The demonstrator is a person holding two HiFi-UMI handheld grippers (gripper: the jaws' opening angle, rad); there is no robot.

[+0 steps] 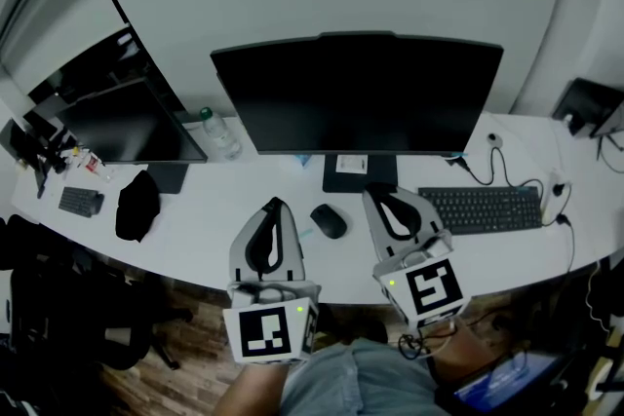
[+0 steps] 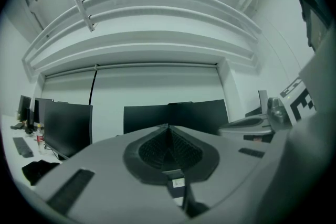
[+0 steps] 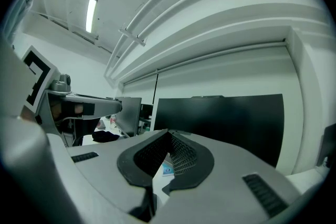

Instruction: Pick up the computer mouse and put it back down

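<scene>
The black computer mouse (image 1: 329,221) lies on the white desk (image 1: 224,209), in front of the big monitor's stand. My left gripper (image 1: 275,205) is just left of it, jaws together, nothing held. My right gripper (image 1: 373,193) is just right of the mouse, also shut and empty. Both point level toward the monitor (image 1: 359,95). In the left gripper view the shut jaws (image 2: 168,128) fill the lower frame, with the monitor (image 2: 178,115) behind. In the right gripper view the shut jaws (image 3: 169,134) hide the mouse.
A black keyboard (image 1: 480,208) lies to the right with cables (image 1: 507,172) behind it. A second monitor (image 1: 122,127), a water bottle (image 1: 219,133), a dark cloth (image 1: 136,202) and a small keyboard (image 1: 80,201) sit at the left.
</scene>
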